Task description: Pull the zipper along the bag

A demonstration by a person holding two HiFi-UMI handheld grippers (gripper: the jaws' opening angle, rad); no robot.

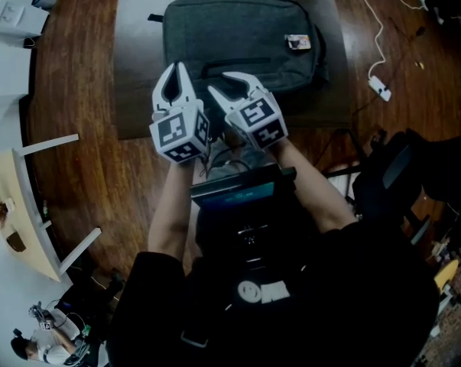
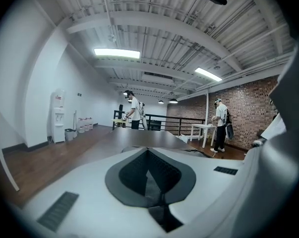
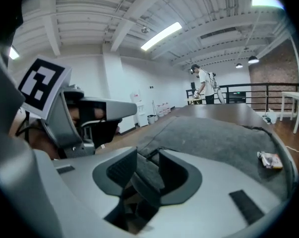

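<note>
Dark grey fabric backpack [image 1: 238,40] lies flat, roughly centred on a dark rectangular surface [image 1: 138,67]. A zip line [image 1: 241,66] runs across its front panel. A small pale tag [image 1: 297,43] sits near the top right corner, also seen in the right gripper view [image 3: 269,159]. The fabric is matte with a fine weave, and the corners are rounded.

Left tool [image 1: 176,69], white with dark pads, hangs at the bag's near edge. Its jaws are closed tip to tip with nothing between them [image 2: 148,151]. Right tool [image 1: 226,86], just beside it, has its jaws spread wide and grips nothing. Only bag cloth shows beyond the gap [image 3: 148,157]. I cannot tell whether either tool touches the bag.

Reddish-brown plank floor [image 1: 77,90] surrounds the surface. A white cable with plug [image 1: 379,89] lies on it to the right, and a pale chair frame [image 1: 47,205] stands to the left.

The room is large, with white walls, a white beamed ceiling and strip lights [image 2: 117,53]. There is a brick wall [image 2: 248,108], a black railing, a white water dispenser [image 2: 58,115], and two people standing far off [image 2: 134,110] [image 2: 221,125].
</note>
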